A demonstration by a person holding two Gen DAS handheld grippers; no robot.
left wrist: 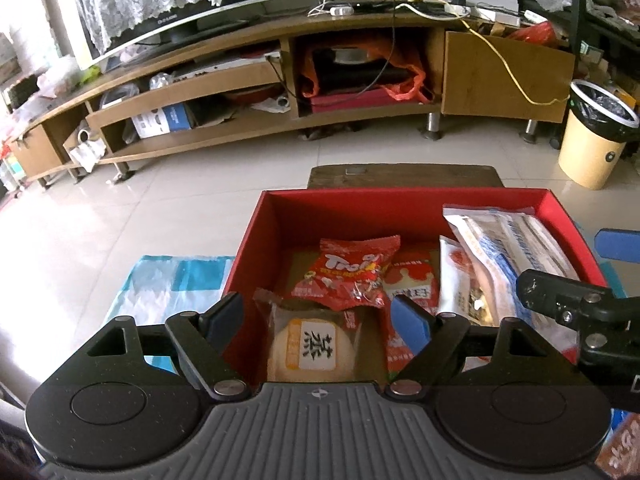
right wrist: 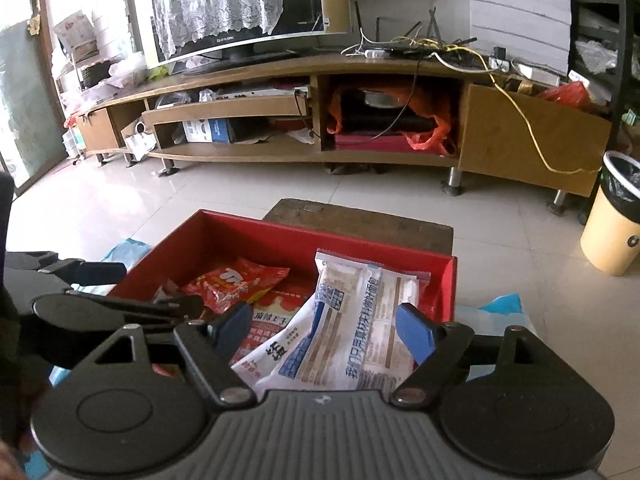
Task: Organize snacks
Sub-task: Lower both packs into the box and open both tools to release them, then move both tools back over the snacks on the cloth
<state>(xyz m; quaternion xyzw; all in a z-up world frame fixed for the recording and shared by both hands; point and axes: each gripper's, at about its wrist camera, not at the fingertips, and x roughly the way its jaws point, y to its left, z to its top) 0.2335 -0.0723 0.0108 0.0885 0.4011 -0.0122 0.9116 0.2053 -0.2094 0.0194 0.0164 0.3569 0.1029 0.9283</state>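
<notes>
Pale floor tiles and a long TV stand point(left wrist: 280, 92) lie beyond the red box point(left wrist: 400, 216). Left wrist view: left tongs point(left wrist: 326, 316) gape, empty, directly above a round bun packet point(left wrist: 312, 350). Right wrist view: right tongs point(right wrist: 326, 330) apart, empty, over the long white-blue packet point(right wrist: 352, 336), which runs away from them.

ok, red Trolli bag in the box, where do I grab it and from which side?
Probably the near crimped end of the Trolli bag, coming from above. It lies nearly flat on top of the other packets in the red box, walls all round, so a side approach is blocked. That end lies over the round cake, so it should pinch easily.
</notes>
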